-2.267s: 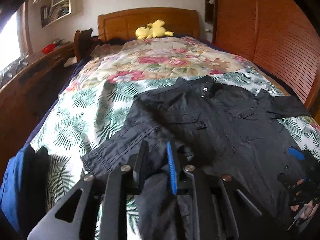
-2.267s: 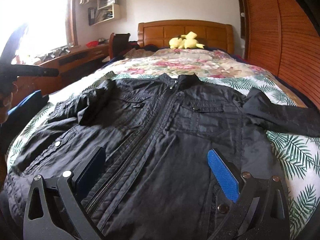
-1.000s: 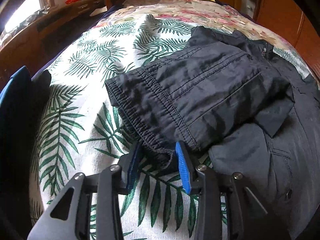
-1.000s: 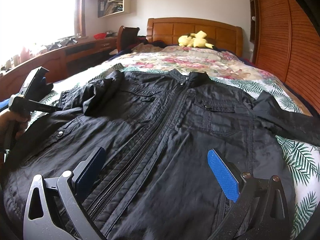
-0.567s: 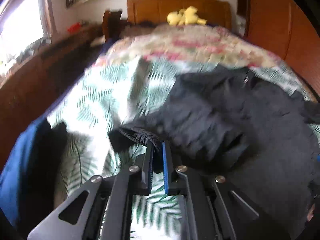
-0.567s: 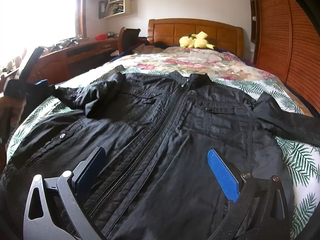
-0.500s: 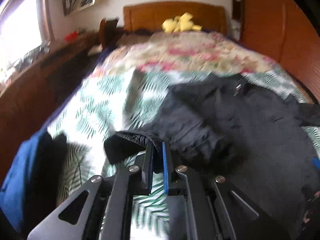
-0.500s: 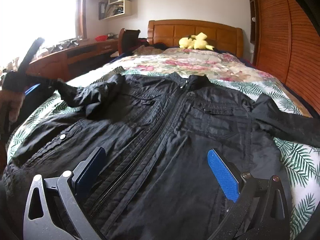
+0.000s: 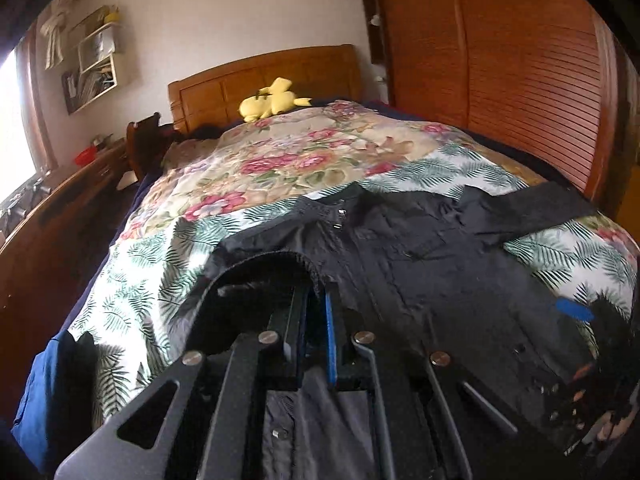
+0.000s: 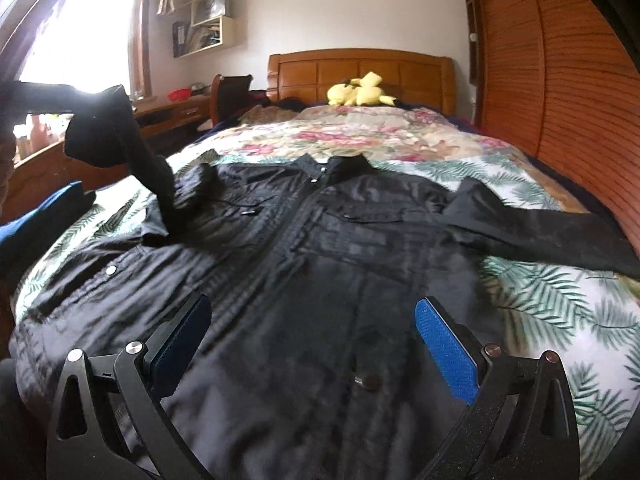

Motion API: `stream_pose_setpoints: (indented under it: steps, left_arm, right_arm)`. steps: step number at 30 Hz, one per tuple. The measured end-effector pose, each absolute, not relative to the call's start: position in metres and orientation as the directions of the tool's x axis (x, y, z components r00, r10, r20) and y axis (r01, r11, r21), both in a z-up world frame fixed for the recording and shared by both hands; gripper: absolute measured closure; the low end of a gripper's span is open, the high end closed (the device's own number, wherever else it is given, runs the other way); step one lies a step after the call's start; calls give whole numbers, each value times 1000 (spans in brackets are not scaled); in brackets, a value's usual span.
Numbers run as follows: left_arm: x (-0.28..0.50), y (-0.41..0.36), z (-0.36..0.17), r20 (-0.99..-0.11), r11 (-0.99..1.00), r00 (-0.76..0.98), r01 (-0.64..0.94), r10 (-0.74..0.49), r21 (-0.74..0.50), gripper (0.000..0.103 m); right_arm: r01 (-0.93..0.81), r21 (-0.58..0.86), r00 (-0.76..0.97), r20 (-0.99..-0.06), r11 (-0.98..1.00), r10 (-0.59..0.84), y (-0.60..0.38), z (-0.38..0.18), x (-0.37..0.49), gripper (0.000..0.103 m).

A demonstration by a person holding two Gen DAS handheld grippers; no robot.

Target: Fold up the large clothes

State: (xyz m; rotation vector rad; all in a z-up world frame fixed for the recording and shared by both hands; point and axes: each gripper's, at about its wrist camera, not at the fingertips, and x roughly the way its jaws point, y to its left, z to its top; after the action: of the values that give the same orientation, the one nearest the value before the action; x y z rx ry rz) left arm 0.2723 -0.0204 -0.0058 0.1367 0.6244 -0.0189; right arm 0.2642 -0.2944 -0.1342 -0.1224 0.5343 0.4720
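With its fingers pinched tight on the sleeve cuff [image 9: 276,264], the left gripper [image 9: 316,320] holds that sleeve [image 10: 132,152] in the air, off to the left of the right gripper [image 10: 312,340], whose fingers stand wide apart over the hem with nothing between them. Just past both sets of fingers the black jacket [image 10: 320,240] lies zipped and face up on the bed [image 10: 560,300], its other sleeve [image 10: 540,232] stretched out to the right. I'd say the sleeve fold is under way; next it wants laying across the chest, flat and unbunched. Beyond, a yellow plush toy [image 10: 360,92] sits by the headboard
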Motion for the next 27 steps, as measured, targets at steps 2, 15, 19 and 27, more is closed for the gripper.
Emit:
stream_pose_setpoints:
  steps: [2,15,19,27]
  left_arm:
    - [265,-27,-9,-591,991,807,67,14,116,98]
    - [243,-30,-55,-609,997,793,39,14,73,94]
    - [233,-25,-65,-593,997,805,49,-1,64,94]
    - [207,-9,-77,-544,996,839,48,-1,73,94]
  right_arm:
    - [-452,-6,769,-510,892,386,-301,-133,262,0]
    - [-451,18,759,-518,892,394,-318,-136,264,0]
    - [-461,9,750,-530,887,395,-310,-140,265,0]
    - [-484,0,730,-551,875,404,-288,-148,270,0]
